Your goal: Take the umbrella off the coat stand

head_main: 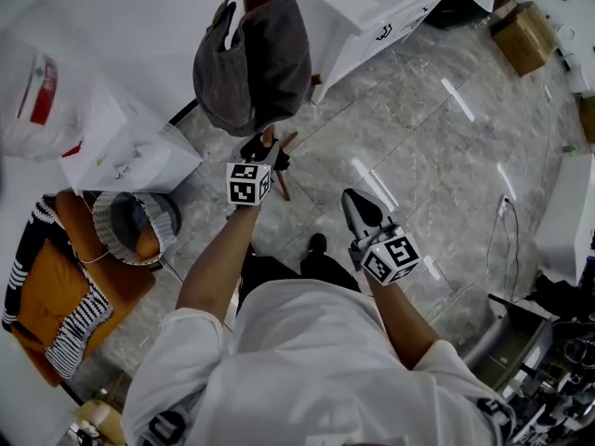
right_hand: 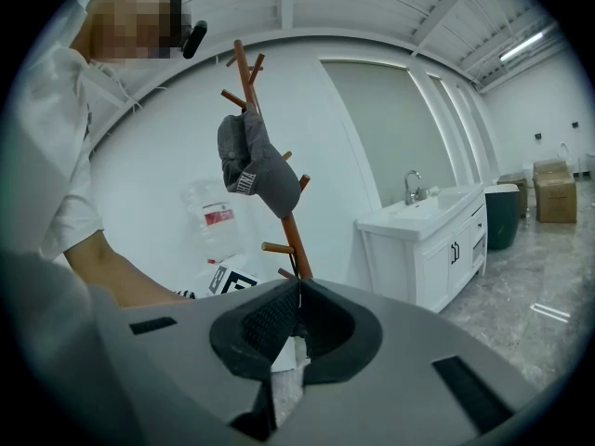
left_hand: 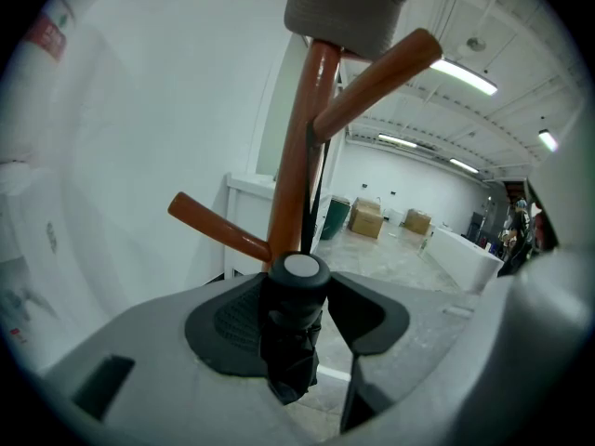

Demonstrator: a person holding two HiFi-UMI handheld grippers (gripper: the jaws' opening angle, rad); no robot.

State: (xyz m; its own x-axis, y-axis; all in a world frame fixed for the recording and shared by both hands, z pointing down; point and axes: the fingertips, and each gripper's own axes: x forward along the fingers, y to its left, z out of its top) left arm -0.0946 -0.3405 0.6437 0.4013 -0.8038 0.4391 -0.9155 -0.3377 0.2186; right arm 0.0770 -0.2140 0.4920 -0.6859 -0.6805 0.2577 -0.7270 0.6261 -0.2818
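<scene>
Straddles the handle of the folded umbrella (left_hand: 290, 342) with the left gripper (left_hand: 299, 286), jaws apart, right pad clear of it. Finds it hanging upright, long axis vertical, against the coat stand (left_hand: 296, 156) pole just beyond, below a grey cap (head_main: 256, 59). Holds the right gripper (right_hand: 296, 291) closed and empty, well back. Likely needs closing, then lifting clear.

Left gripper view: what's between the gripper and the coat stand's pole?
Only the folded black umbrella, sitting between the jaws of the left gripper, in front of the coat stand pole, as the left gripper view shows.
</scene>
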